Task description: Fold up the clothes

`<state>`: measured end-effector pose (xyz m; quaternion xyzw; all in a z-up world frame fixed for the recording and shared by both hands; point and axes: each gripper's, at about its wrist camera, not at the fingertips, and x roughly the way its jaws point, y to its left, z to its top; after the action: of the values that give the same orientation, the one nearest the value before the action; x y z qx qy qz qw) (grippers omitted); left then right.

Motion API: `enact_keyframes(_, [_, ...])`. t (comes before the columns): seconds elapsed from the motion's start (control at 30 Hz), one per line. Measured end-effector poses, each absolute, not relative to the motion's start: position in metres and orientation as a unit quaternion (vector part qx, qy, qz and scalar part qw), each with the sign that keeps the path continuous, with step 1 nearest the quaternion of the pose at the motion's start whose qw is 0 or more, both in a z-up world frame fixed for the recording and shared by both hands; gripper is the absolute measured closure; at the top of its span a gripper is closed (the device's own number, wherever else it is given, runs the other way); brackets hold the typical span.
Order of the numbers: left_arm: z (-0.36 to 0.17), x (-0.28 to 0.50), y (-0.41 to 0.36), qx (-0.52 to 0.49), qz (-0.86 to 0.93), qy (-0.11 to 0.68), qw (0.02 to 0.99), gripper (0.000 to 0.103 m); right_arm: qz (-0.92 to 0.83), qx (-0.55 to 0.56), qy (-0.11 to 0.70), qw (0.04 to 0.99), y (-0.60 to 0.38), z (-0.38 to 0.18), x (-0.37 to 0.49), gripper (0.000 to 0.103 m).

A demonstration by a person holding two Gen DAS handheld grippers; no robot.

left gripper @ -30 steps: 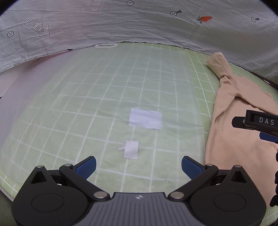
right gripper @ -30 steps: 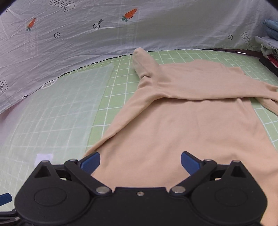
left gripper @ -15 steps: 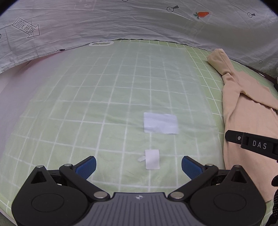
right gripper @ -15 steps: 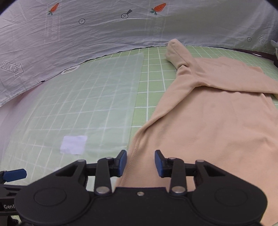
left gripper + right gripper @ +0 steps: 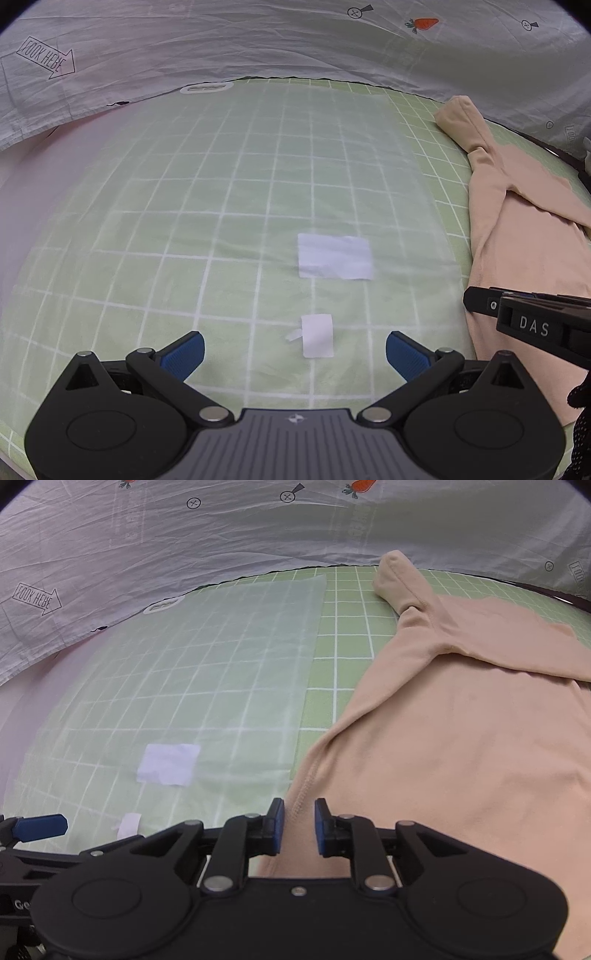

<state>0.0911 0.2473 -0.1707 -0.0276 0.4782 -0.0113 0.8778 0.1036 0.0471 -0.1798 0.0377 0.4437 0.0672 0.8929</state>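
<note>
Closest in, the left hand-held gripper hangs over the table with its blue-padded fingers spread wide and nothing between them. Just ahead of it, a small white paper scrap lies flat, and a little further on a larger white paper rectangle, both on a translucent frosted plastic sheet that covers the green grid-lined cutting mat.

Over to the right, the right hand-held gripper has its blue pads drawn in close on either side of the stitched near-left edge of the peach long-sleeved knit top; the fabric runs up between the two pads with a narrow gap showing, so whether they pinch it I cannot tell.

The top lies spread flat on the mat just beside the plastic sheet, one sleeve folded across the body, its cuff pointing to the far edge. Behind everything hangs a wrinkled white cloth printed with carrots and arrows.
</note>
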Motion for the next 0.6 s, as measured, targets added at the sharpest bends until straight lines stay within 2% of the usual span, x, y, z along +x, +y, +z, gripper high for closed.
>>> enact_keyframes(0.13, [-0.17,0.09,0.249,-0.03,-0.005,0.479,0.878,0.0,0.072,0.023,0.449,0.891,0.052,-0.182,0.105,0.078])
enact_keyframes(0.27, [-0.17,0.09,0.248,-0.032,-0.002,0.479,0.877,0.0,0.08,0.006,0.447,0.891,0.054,-0.182,0.104,0.079])
enact_keyframes(0.4, [-0.168,0.089,0.247,-0.034,0.0,0.474,0.88,0.0,0.091,0.016,0.443,0.892,0.047,-0.182,0.103,0.095])
enact_keyframes(0.6, [-0.163,0.09,0.234,-0.034,-0.004,0.467,0.884,0.0,0.105,0.063,0.425,0.897,0.026,-0.173,0.097,0.1])
